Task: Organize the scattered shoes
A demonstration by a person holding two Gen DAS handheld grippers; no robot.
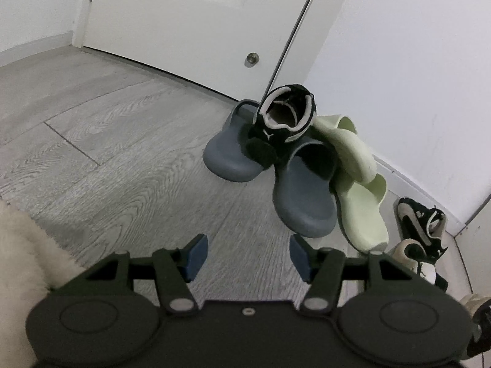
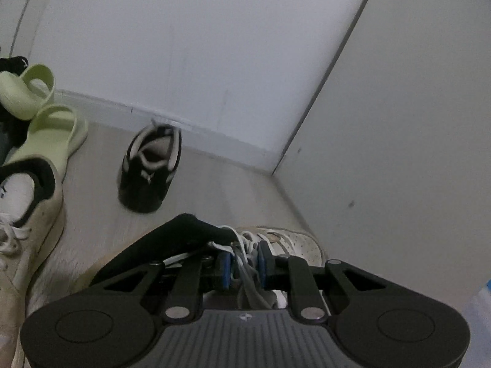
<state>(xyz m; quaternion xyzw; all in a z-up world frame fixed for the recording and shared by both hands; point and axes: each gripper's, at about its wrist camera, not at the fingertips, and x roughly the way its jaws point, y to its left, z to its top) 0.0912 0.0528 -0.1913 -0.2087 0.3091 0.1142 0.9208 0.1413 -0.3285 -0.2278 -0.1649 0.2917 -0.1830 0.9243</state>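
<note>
Left gripper (image 1: 248,256): wide open, empty, above floor (image 1: 122,141).
Right gripper (image 2: 243,265): clamped on white sneaker (image 2: 294,240) laces (image 2: 245,271).

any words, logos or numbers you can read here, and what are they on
No readable words or numbers in either view.
Black sneaker atop the grey slides: white leaping-cat logo on the heel, no lettering.
Second black sneaker by the wall: similar white heel mark, blurred.
Right tool body: small round emblem, too small to read.
White sneaker held by its laces: no legible print.
</note>
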